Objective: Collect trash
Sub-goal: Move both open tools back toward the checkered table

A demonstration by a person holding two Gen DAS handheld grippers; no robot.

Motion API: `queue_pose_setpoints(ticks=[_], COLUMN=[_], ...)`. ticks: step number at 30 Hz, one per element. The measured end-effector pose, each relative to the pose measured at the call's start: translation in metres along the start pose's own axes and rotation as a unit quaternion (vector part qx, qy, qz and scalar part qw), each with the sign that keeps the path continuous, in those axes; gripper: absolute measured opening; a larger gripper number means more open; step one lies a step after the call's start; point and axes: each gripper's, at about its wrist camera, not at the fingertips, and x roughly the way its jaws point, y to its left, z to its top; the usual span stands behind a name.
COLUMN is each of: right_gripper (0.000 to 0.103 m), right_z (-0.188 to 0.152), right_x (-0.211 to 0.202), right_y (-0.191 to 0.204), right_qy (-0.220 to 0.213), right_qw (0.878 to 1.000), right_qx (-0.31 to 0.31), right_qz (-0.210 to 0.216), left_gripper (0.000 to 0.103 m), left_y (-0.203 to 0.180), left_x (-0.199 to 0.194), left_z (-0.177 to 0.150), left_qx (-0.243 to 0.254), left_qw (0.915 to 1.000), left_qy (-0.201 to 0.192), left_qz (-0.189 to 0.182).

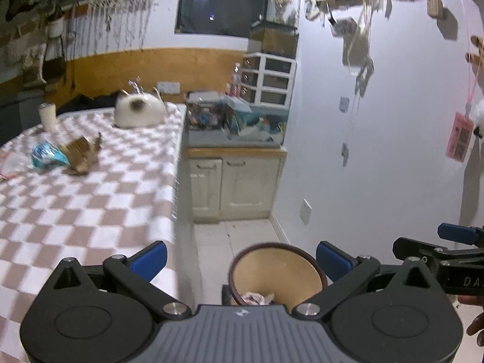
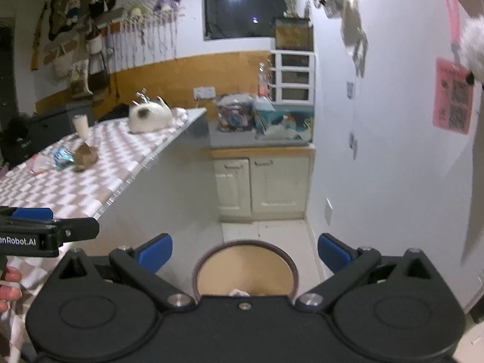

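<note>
I am holding the left gripper [image 1: 240, 260] and right gripper [image 2: 245, 254] released and empty above the trash bin [image 1: 276, 272]. Three scraps are waiting near the surface's [image 1: 90, 205] far left edge: torn cardboard [image 1: 81, 154], blue wrapper [image 1: 48, 155], clear bag [image 1: 12, 165]. Reaching there, I am risking bumping the cup [image 1: 48, 116] or cat-shaped ornament [image 1: 139, 110].

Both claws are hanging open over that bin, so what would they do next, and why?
Probably swing the left gripper toward the brown crumpled paper on the checkered table. Both grippers are open and empty above the bin, which already holds scraps, while wrappers remain on the table.
</note>
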Motion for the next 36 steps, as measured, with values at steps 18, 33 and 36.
queue_pose_setpoints(ticks=[18,33,36], right_gripper=[0.103,0.103,0.103], right_z=[0.063,0.135,0.148], right_x=[0.017,0.084,0.106], right_y=[0.11,0.223,0.244], right_qy=[-0.052,-0.056,-0.052], right_qw=[0.995,0.986,0.986], right_qx=[-0.04,-0.054,-0.051], right_qz=[0.076,0.144,0.151], left_gripper=[0.103,0.103,0.103], left_y=[0.114,0.244,0.273], left_x=[-0.047,-0.016,0.001], left_z=[0.059,0.115,0.131], left_qx=[0.011,0.006,-0.012], left_qw=[0.9958,0.9917,0.9917], left_qy=[-0.058,-0.07,-0.072], left_qz=[0.07,0.108,0.105])
